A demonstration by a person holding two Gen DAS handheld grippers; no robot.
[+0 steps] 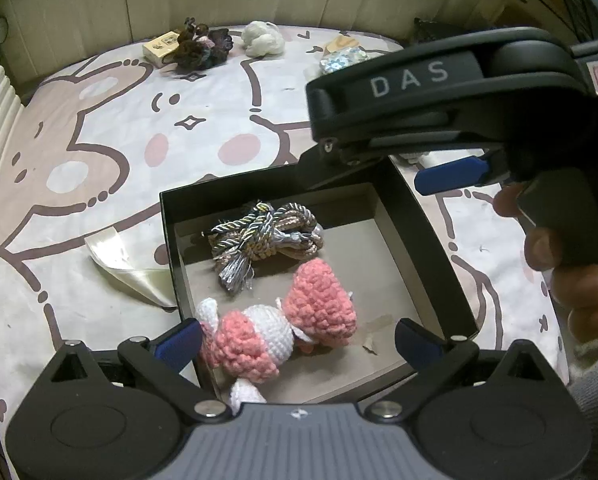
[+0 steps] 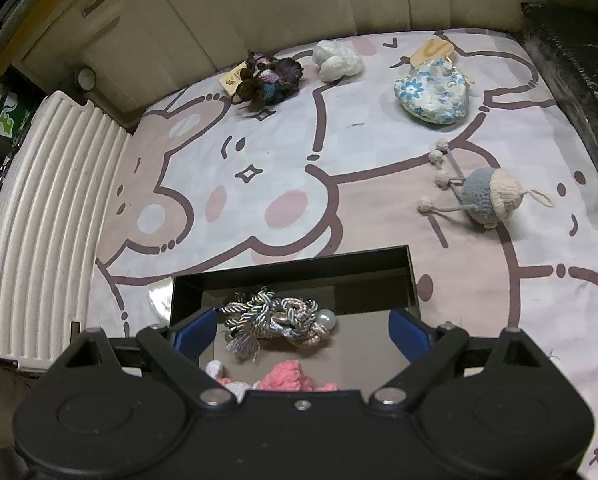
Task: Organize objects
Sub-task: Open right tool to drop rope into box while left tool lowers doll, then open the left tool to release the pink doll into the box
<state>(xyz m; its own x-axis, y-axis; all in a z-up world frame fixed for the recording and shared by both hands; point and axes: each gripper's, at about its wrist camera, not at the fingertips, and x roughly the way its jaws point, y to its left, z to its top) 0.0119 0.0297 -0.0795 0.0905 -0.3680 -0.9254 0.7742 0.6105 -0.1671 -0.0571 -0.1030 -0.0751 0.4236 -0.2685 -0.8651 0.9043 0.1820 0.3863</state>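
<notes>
A black box (image 1: pixel 170 240) (image 2: pixel 291 266) lies on a cartoon-print sheet. A braided cord bundle (image 1: pixel 259 236) (image 2: pixel 279 316) with a pearl bead rests inside it. Nearer in the same box lies a pink and white crochet toy (image 1: pixel 323 304) (image 2: pixel 295 378). My left gripper (image 1: pixel 297 340) hangs over the box's near end, open, with the toy lying between its blue pads and not squeezed. My right gripper (image 2: pixel 301 328) is open too, above the box with the cord bundle below it and nothing held. In the left wrist view one of its blue pads (image 1: pixel 451 174) shows past the box's far right corner.
At the back of the sheet lie a dark crochet flower bunch (image 2: pixel 269 72), a white yarn ball (image 2: pixel 337 60) and a floral pouch (image 2: pixel 431 94). A blue and cream knitted charm (image 2: pixel 491 196) lies right. A cream ribbon (image 1: pixel 127 268) lies left of the box. A ribbed white panel (image 2: pixel 47 220) borders the left.
</notes>
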